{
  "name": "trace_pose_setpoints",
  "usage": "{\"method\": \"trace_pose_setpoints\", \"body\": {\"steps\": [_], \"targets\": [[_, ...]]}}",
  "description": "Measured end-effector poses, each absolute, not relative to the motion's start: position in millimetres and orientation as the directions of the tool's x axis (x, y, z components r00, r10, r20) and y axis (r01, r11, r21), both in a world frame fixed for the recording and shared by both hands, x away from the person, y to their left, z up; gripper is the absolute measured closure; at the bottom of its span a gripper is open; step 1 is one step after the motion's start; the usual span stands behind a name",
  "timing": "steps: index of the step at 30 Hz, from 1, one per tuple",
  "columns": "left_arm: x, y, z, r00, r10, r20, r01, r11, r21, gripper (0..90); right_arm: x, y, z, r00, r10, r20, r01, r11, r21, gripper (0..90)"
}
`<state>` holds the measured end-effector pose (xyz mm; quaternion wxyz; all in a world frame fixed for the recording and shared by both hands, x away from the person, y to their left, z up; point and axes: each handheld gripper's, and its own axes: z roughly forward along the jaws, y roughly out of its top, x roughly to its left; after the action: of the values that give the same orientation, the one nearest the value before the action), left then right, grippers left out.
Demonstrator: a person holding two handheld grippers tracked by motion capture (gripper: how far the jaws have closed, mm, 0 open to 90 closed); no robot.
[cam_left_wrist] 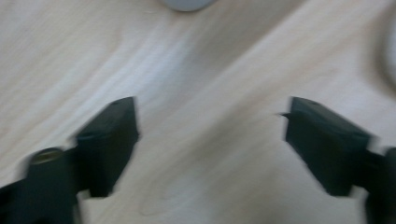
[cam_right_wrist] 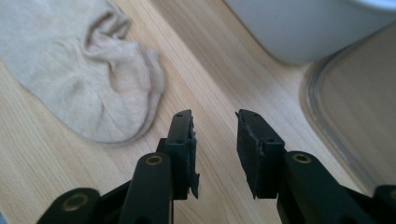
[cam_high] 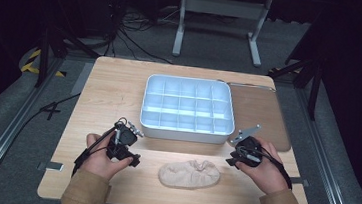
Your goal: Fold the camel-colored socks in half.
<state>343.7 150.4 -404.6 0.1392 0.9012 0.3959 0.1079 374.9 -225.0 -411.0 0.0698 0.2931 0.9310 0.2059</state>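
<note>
A beige sock lies crumpled on the wooden table near its front edge, between my two grippers. My left gripper is left of the sock; in its own view the left gripper has its jaws spread wide over bare wood, blurred. My right gripper is right of the sock. In its own view the right gripper stands open by a narrow gap with nothing in it, and the sock lies ahead to the left, untouched.
A white compartment tray sits mid-table just beyond both grippers; its wall is close ahead of the right gripper. A clear flat lid lies right of the tray, its rim beside the right jaw.
</note>
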Motion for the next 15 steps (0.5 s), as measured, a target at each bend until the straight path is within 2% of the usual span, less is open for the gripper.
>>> {"method": "trace_pose_setpoints", "body": {"steps": [3,5,7,10,13,15], "targets": [[339.1,144.4,-395.2,0.696,0.714,0.075,0.635,-0.662,0.398,44.8,370.3,-222.3,-409.6,-0.829,0.560,-0.012,0.500,0.750,0.433,65.5],[336.6,140.7,-390.1,0.713,0.697,0.069,0.618,-0.673,0.407,43.4,369.0,-221.5,-409.9,-0.831,0.556,-0.020,0.493,0.754,0.434,64.9],[335.0,136.8,-385.4,0.736,0.674,0.060,0.599,-0.690,0.407,46.3,368.0,-222.2,-409.1,-0.830,0.557,-0.018,0.494,0.750,0.439,64.8],[334.5,133.0,-380.7,0.764,0.645,-0.011,0.594,-0.697,0.402,51.8,366.1,-224.1,-407.8,-0.829,0.559,-0.019,0.492,0.745,0.451,64.7],[333.5,129.6,-379.2,0.757,0.653,0.012,0.591,-0.694,0.412,50.6,364.4,-224.3,-407.5,-0.829,0.559,-0.020,0.491,0.745,0.452,64.7],[331.1,124.6,-378.6,0.773,0.634,0.022,0.574,-0.713,0.402,53.5,363.1,-224.4,-407.5,-0.829,0.558,-0.024,0.489,0.746,0.452,64.7]]}}
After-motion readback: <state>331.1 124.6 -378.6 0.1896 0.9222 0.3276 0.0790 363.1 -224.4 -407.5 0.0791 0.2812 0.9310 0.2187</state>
